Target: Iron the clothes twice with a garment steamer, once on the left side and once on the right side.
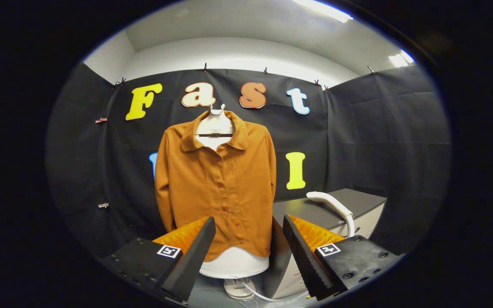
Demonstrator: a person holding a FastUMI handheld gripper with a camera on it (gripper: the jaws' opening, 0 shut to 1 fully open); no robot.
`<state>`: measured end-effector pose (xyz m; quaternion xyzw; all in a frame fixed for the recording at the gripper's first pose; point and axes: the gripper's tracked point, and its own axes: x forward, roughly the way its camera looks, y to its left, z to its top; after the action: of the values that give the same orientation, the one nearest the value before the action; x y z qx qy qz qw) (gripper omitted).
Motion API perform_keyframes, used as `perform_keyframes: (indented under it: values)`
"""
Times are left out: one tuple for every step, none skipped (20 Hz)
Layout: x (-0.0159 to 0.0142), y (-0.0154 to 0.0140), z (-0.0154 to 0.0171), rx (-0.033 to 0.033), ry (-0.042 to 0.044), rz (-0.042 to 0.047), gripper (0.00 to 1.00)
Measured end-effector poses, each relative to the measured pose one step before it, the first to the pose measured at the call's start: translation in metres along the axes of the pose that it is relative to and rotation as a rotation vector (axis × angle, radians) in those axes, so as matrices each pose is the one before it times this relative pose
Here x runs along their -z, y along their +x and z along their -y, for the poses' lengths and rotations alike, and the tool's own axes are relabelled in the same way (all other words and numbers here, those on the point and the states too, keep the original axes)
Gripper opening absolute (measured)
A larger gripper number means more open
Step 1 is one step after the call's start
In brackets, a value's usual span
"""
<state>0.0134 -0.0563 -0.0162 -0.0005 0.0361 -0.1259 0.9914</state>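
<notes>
Buttoned rust-orange shirt (pixel 218 188) upright on form; white steamer (pixel 334 205) on cabinet.

The booth is closed by a black cloth wall (pixel 383 137), which hangs behind and continues on both sides. Small clips (pixel 266 70) hold the cloth along its upper edge, and a few more clips (pixel 101 120) are on the left part. Above the cloth there is a white wall (pixel 238 53) and a white ceiling (pixel 229 21). Bright ceiling lights (pixel 323 9) shine at the top right. On the right side stands a counter (pixel 357 201) with a dark top and a pale front.
</notes>
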Motion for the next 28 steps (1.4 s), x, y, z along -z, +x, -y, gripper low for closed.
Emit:
perform_keyframes:
  values:
    - [0.00009, 0.00822, 0.01061, 0.01098, 0.00063, -0.00112, 0.99]
    - [0.00016, 0.00929, 0.01067, 0.00871, 0.00114, -0.00183, 0.99]
    - [0.00021, 0.00929, 0.01068, 0.00655, 0.00109, -0.00046, 0.99]
    - [-0.00114, 0.01065, 0.01195, 0.00533, -0.00035, 0.00117, 0.99]
    - [-0.00172, 0.01317, 0.01186, 0.00493, -0.00254, 0.00250, 0.99]
    - [-0.00064, 0.01364, 0.01311, 0.00426, -0.00154, -0.00467, 0.99]
    - [-0.00019, 0.01323, 0.01307, 0.00518, -0.00048, -0.00009, 0.99]
    - [-0.00299, 0.01604, 0.01521, 0.01091, -0.00399, 0.00825, 0.99]
    - [-0.00153, 0.01392, 0.01252, 0.00766, -0.00495, 0.00429, 0.99]
    - [0.00014, 0.01422, 0.01311, 0.00614, -0.00466, -0.00072, 0.99]
    - [0.00073, 0.01464, 0.01191, 0.00510, -0.00141, -0.00560, 0.99]
    - [0.00133, 0.01298, 0.01114, 0.00293, 0.00071, -0.00624, 0.99]
    - [0.00145, 0.01291, 0.00961, 0.00152, 0.00070, -0.00553, 0.99]
    - [0.00157, 0.01191, 0.00927, 0.00103, 0.00064, -0.00665, 0.99]
    - [0.00304, 0.01157, 0.00958, 0.00396, -0.00058, -0.01014, 0.99]
    - [0.00384, 0.00976, 0.00978, 0.00470, -0.00003, -0.01256, 0.99]
    - [0.00404, 0.01018, 0.00894, 0.00399, 0.00278, -0.01203, 0.99]
    - [0.00329, 0.00883, 0.00808, 0.00286, 0.00422, -0.01248, 0.99]
    - [0.00391, 0.00925, 0.00770, 0.00559, 0.00193, -0.01343, 0.99]
    - [0.00391, 0.01069, 0.00862, 0.00784, -0.00158, -0.01621, 0.99]
    - [0.00493, 0.01062, 0.00758, 0.00512, -0.00427, -0.01930, 0.99]
    - [0.00529, 0.01046, 0.00537, 0.00323, -0.00508, -0.01970, 0.99]
    - [0.00562, 0.00889, 0.00684, 0.00351, -0.00335, -0.02036, 0.99]
    - [0.00396, 0.01134, 0.00684, 0.00397, 0.00086, -0.02127, 0.99]
    - [0.00441, 0.00902, 0.00573, 0.00235, 0.00329, -0.01741, 0.99]
    - [0.00521, 0.00892, 0.00486, 0.00341, 0.00261, -0.02043, 0.99]
    - [0.00434, 0.00935, 0.00500, 0.00560, -0.00008, -0.02129, 0.99]
    - [0.00358, 0.00918, 0.00423, 0.00517, -0.00450, -0.02164, 0.99]
